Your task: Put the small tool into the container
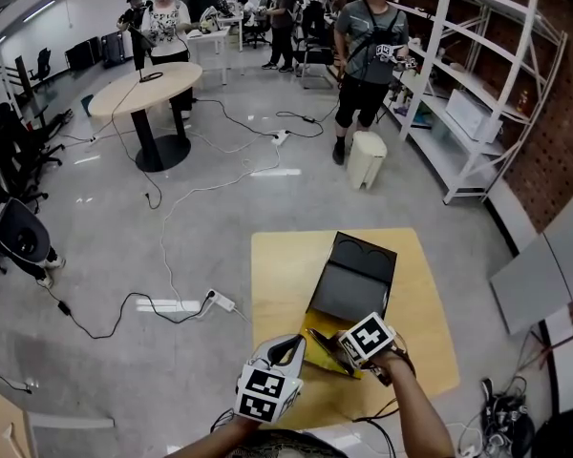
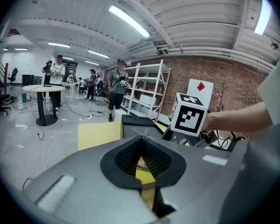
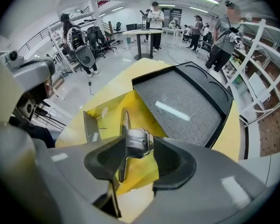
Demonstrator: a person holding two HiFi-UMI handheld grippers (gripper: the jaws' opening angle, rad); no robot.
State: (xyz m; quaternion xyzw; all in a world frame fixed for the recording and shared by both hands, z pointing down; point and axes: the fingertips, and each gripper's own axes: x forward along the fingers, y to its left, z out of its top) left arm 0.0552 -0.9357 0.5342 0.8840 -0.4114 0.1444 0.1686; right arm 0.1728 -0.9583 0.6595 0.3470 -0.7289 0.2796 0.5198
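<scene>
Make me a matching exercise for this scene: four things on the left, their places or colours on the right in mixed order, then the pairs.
1. small metal tool
2. container
3. white bin
4. round table

A. on the floor beside the white shelves
B. between the open jaws of the right gripper
C. far across the room, on a black pedestal
D. on the yellow table, lid open

Pairs: 1-B, 2-D, 3-A, 4-C

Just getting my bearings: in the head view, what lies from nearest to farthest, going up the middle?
Yellow container → black case → white bin → person in a grey shirt.
</scene>
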